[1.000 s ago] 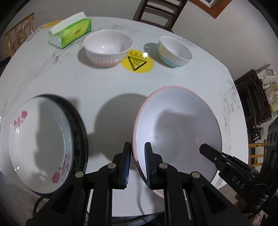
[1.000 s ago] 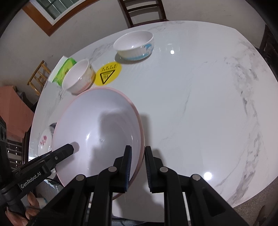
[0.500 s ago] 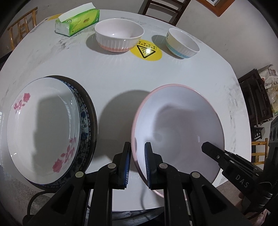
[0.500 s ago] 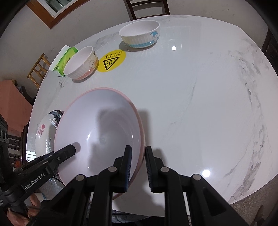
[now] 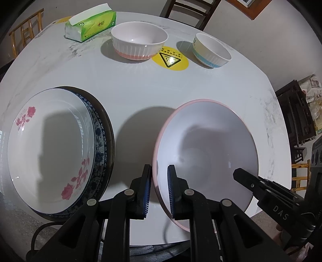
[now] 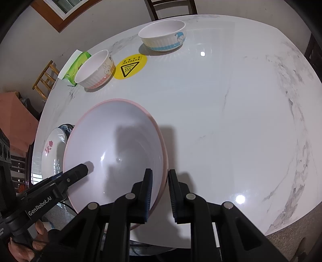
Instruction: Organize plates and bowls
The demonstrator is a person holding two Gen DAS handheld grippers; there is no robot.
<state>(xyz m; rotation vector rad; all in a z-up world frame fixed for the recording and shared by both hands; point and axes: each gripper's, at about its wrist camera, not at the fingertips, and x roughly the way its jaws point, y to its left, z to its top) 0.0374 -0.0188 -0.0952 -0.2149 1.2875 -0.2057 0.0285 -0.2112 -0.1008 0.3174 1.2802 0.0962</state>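
A wide pink-rimmed plate (image 5: 205, 145) hangs tilted just above the white marble table (image 5: 140, 84) and casts a shadow to its left. My left gripper (image 5: 159, 167) is shut on its left rim. My right gripper (image 6: 160, 171) is shut on the right rim of the same pink-rimmed plate (image 6: 112, 145). On the far rim in the left wrist view lies a finger (image 5: 247, 180) of the right tool. To the left sits a stack of plates (image 5: 50, 151), a white one with red flowers on top. At the back stand a pink-banded bowl (image 5: 138, 42) and a blue-banded bowl (image 5: 211, 53).
A green tissue box (image 5: 90, 25) lies at the back left, and a yellow warning sticker (image 5: 170, 58) sits between the bowls. Wooden chairs (image 5: 191, 10) stand behind the table. A hand (image 6: 22, 247) holds the left tool. The table's right half (image 6: 231, 121) is bare marble.
Both grippers and the pink-rimmed plate shifted slightly during the first half second; the stack of plates and the tissue box now show more fully. The grips look unchanged.
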